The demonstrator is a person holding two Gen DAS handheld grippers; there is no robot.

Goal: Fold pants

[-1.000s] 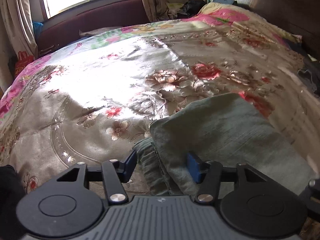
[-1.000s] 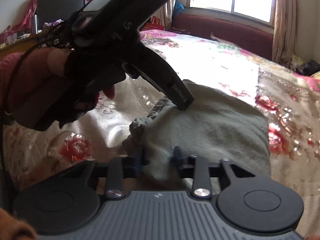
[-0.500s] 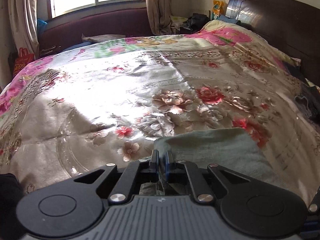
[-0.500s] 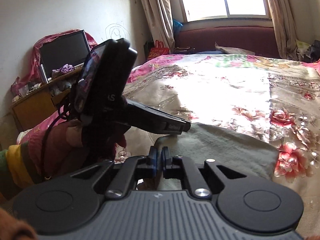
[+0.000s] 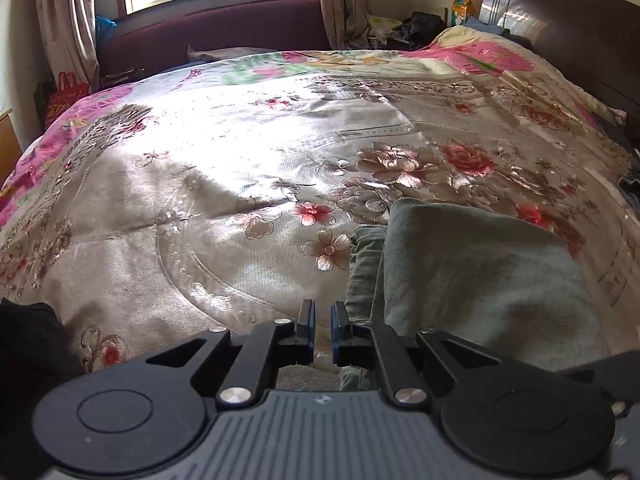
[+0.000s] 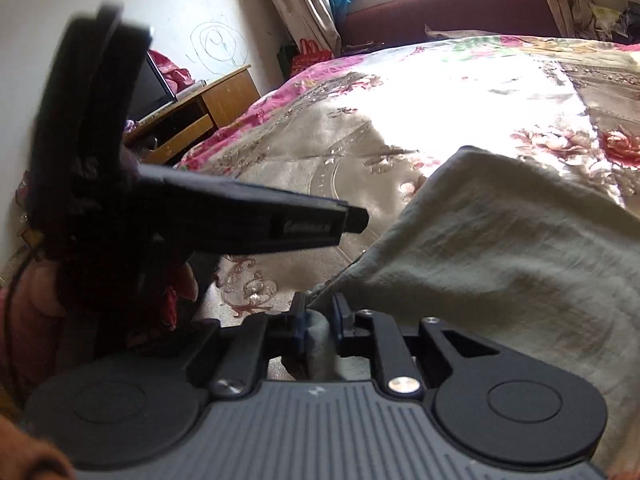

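My right gripper (image 6: 320,320) pinches a near corner of the grey-green pants (image 6: 500,264); my left gripper (image 5: 322,328) sits nearly closed on nothing, just left of them. The folded pants lie lengthwise away from me on the floral bedspread (image 5: 240,152).

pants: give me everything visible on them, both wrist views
The pants are grey-green, soft woven-looking cloth, folded into a layered stack on the floral bedspread. A bunched, gathered edge shows along the stack's left side. The right tool is shut on a wad of that edge, lifting it. The left tool sits just left of the stack, nearly shut, gripping nothing.
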